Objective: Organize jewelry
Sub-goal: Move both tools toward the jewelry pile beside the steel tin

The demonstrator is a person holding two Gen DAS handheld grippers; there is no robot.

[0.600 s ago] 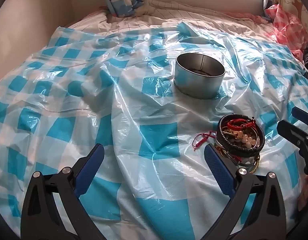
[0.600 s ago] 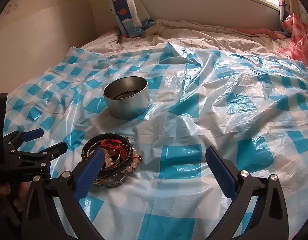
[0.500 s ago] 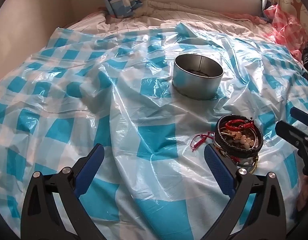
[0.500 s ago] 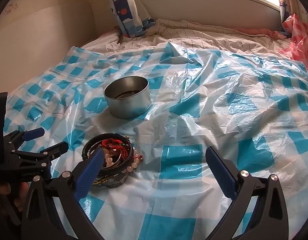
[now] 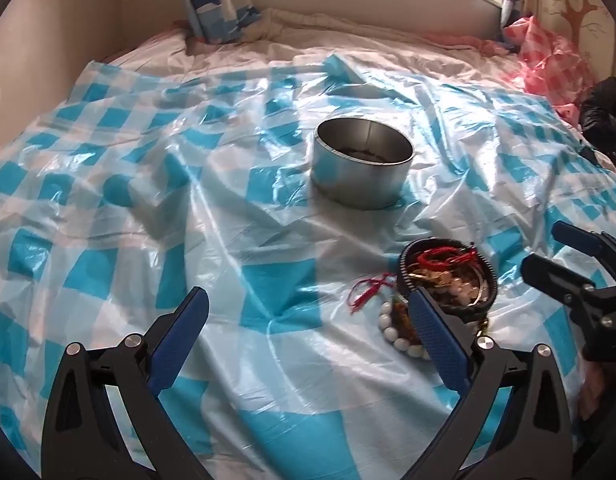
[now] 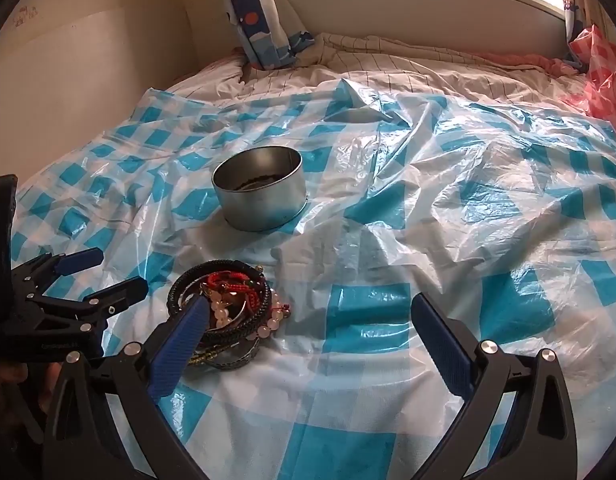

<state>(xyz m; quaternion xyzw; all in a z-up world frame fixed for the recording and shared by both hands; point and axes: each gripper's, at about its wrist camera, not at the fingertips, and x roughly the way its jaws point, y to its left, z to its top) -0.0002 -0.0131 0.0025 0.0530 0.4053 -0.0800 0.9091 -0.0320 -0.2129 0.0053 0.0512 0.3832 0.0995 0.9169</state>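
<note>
Both pairs of blue-padded fingers stand wide apart and hold nothing: the left gripper (image 5: 308, 332) hovers left of the tangled heap of black cord rings, red string and pale bead bracelets (image 5: 443, 284), the right gripper (image 6: 308, 332) just right of it. The heap lies on the crinkled blue-and-white checked plastic sheet (image 6: 447, 208), near of the round grey metal tin (image 6: 262, 196). A pinch here may snag several strands together, dragging the heap, or catch the slippery sheet and tip the tin.

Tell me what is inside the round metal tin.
The metal tin stands open. Something dark lies on its bottom, seen from both wrist views, but its near wall covers most of the floor, so what it is cannot be told.
</note>
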